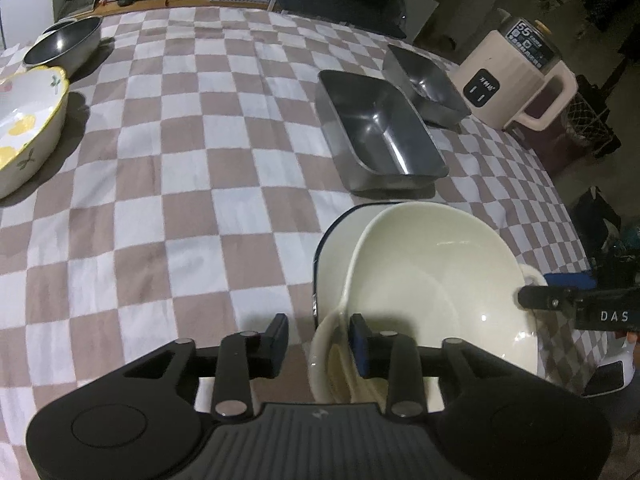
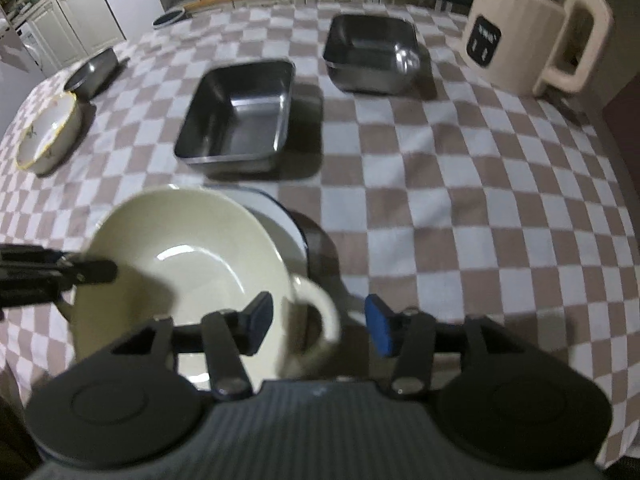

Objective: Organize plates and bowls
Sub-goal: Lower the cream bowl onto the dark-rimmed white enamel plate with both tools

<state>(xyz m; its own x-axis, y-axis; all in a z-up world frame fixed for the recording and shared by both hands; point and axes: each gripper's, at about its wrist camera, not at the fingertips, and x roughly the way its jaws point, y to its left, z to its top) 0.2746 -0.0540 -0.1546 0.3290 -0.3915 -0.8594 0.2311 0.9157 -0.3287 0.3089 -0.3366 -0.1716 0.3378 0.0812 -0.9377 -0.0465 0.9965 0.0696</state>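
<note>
A cream bowl [image 1: 432, 280] [image 2: 180, 264] with two loop handles sits on a white, blue-rimmed plate [image 1: 332, 240] [image 2: 280, 220] near the table's front edge. My left gripper [image 1: 320, 336] is open. The bowl's left handle [image 1: 326, 336] lies between its pads with a gap on the outer side. My right gripper [image 2: 320, 320] is open around the right handle [image 2: 320, 312], with both pads clear of it. Each gripper's tip shows in the other's view, at the bowl's rim.
Two steel rectangular trays [image 1: 380, 132] [image 1: 428, 80] stand behind the bowl. A floral bowl [image 1: 24, 128] and a round steel bowl [image 1: 64, 46] sit at the far left. A beige appliance [image 2: 520, 28] stands at the back right. Checked cloth covers the table.
</note>
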